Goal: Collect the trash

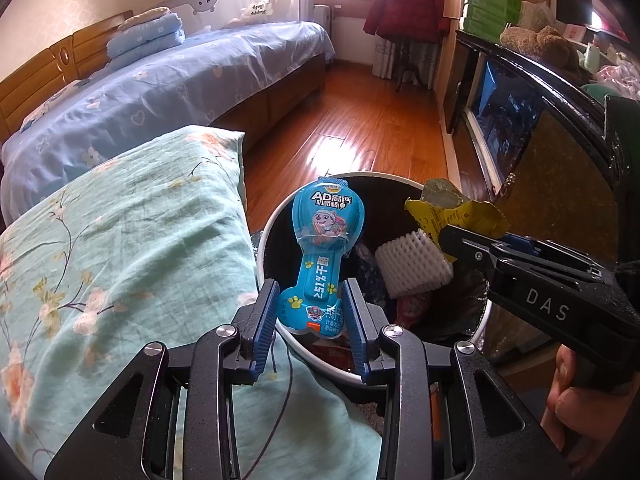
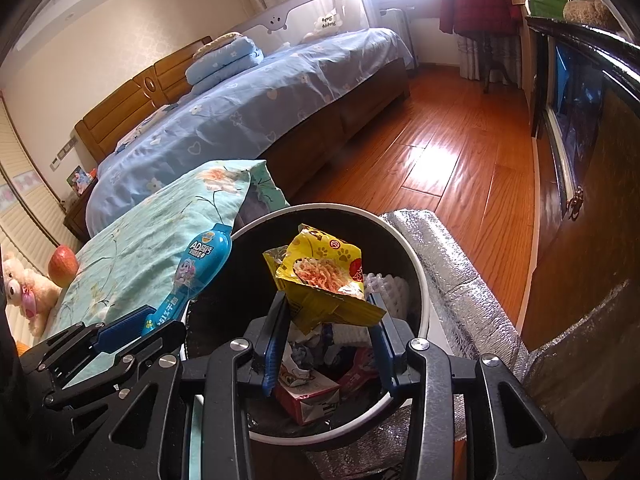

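Hanging over the round white-rimmed trash bin (image 1: 267, 240), both grippers carry wrappers. The left gripper (image 1: 310, 316) has its jaws clenched on the narrow lower end of a blue snack wrapper (image 1: 326, 232), which stands up above the bin's near rim. The right gripper (image 2: 326, 316) has its jaws clamped on a crumpled yellow wrapper (image 2: 320, 276) held above the bin's open mouth.

Only the left wrist view shows the person's hand (image 1: 568, 392) on the right gripper's handle, plus the white foam fruit net (image 1: 412, 264) lying clearly inside the bin. It sees the yellow wrapper from its dull back side.

Only the right wrist view shows the yellow wrapper's printed face, the small pink carton (image 2: 308, 396) and crumpled paper at the bin's bottom, a silver foil mat (image 2: 452, 280) just beside the bin, and an apple (image 2: 62, 266) and a plush bear (image 2: 24, 288) on the green floral bedding (image 2: 152, 236) to the left. It shows the left gripper from the side.

Both views share the blue-covered bed (image 1: 160, 92) and the wooden floor (image 1: 360, 128) beyond.
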Demonstrator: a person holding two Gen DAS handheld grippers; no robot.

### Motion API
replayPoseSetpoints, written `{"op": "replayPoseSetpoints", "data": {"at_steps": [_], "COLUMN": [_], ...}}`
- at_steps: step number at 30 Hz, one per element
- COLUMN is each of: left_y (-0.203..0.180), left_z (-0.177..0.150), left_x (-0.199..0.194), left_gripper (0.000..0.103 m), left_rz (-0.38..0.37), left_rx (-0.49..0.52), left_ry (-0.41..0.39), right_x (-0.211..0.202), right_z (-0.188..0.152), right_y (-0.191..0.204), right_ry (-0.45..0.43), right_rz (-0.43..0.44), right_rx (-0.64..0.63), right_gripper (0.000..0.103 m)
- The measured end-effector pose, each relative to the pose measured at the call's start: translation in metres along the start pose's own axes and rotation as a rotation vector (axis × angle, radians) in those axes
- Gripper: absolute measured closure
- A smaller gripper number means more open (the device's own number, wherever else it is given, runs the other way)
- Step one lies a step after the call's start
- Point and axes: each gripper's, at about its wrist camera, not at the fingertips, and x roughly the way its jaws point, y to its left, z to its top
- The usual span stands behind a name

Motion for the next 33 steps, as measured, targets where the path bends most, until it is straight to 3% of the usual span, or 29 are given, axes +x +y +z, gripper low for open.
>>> {"op": "replayPoseSetpoints", "data": {"at_steps": [14, 19, 28, 33], "left_y": [0.006, 0.012, 0.043, 0.06], "left_z": [-0.001, -0.003, -0.029, -0.053], "left_x": [0.007, 0.003, -0.037, -0.067], "left_gripper": [0.068, 0.06, 0.055, 0.053], "left_rz": [-0.013, -0.022, -0.037, -0.036], "left_rx": [-0.031, -0.058, -0.163, -0.228], "left_ry": [0.033, 0.032, -0.027, -0.069], "right_x": [0.004, 0.003, -0.015, -0.03], "right_z": [0.002, 0.003, -0.005, -0.017], "right_y": [-0.003, -0.004, 0.003, 0.011], "right_ry": [0.018, 0.02, -0.004, -0.03], "right_rz": [-0.002, 0.008, 0.036, 0.052], "right_rx": [0.005, 0.011, 0.021, 0.038], "right_gripper": [0.06, 0.054, 0.034, 0.034]}}
